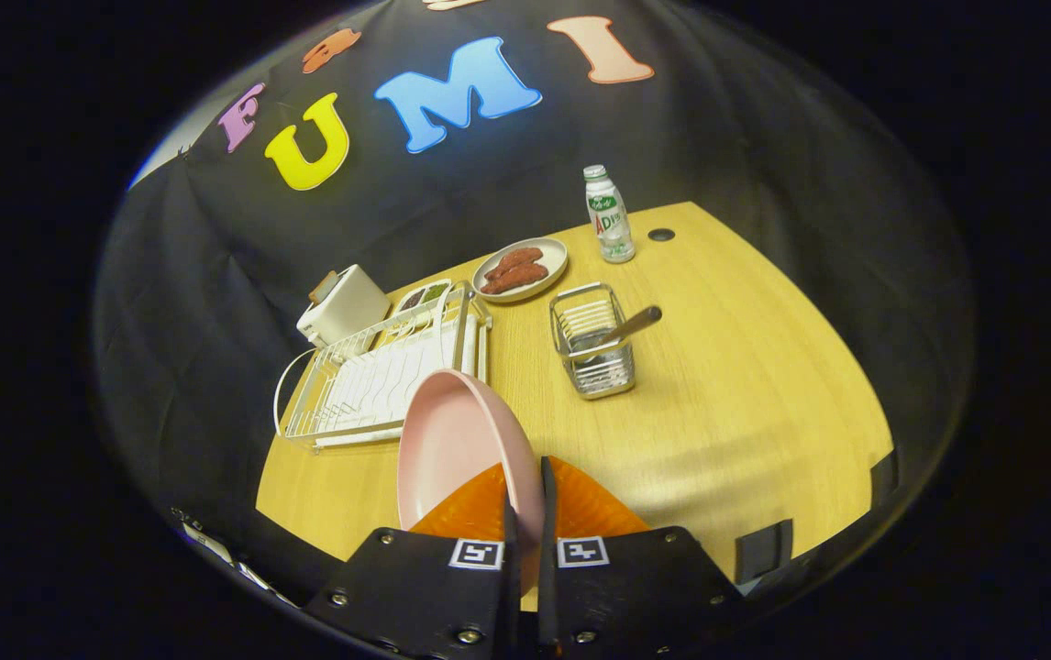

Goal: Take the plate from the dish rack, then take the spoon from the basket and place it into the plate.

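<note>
The pink plate (452,440) is pinched by its rim between the jaws of the gripper (525,500), which are drawn narrow on it, one orange finger (475,513) against the plate's inner face and the other on its back. It hangs on edge, tilted, above the wooden surface (746,394), just clear of the near end of the white dish rack (370,385); an edge grip suits a plate that stood upright in the rack's slots, and it will likely need to be tipped flat before it can be set down. Beyond the fingers and a little to the right stands the wire basket (591,341), with the spoon (622,332) leaning in it, handle up and out over the rim, which should make it easy to take once the plate is down. Farther off are a plate of sausages (520,269), a small bottle (608,215), and a white toaster (342,307) behind the rack.
</note>
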Demonstrator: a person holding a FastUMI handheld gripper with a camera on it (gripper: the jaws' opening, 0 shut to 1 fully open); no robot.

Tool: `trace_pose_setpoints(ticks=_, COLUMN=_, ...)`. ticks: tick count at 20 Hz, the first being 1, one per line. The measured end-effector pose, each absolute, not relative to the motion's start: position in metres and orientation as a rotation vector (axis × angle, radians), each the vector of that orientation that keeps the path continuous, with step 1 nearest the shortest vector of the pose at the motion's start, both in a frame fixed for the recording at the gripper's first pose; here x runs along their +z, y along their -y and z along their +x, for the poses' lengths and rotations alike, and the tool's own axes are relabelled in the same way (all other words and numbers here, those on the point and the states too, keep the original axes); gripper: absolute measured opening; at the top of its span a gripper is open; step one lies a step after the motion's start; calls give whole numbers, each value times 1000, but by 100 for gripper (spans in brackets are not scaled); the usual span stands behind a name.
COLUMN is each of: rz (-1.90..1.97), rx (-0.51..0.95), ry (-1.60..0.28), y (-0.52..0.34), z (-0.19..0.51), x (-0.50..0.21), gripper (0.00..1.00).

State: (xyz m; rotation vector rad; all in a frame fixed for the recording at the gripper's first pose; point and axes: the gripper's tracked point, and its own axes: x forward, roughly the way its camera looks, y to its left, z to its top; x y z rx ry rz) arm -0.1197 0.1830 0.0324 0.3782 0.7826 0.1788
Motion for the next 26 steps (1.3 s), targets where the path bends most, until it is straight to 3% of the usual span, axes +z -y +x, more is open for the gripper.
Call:
trace_pose_setpoints(ticks=11, rz=475, rx=336, ry=-875, y=-244, z=-110, x=-38, gripper=7)
trace_pose_setpoints(ticks=18, rz=527, rx=357, ry=-927, y=-263, z=-100, x=-75, gripper=7)
trace_pose_setpoints(ticks=22, rz=427, rx=308, ry=-921, y=-247, z=-97, x=-84, gripper=18)
trace_pose_setpoints(ticks=23, rz=413, rx=297, ry=-893, y=-243, z=-95, x=-77, gripper=34)
trace_pose_setpoints(ticks=24, rz=376, rx=282, ry=-854, y=-235, z=-92, x=-68, gripper=38)
trace_pose_setpoints(ticks=26, rz=286, rx=263, ry=-775, y=-221, z=-90, x=-46, gripper=38)
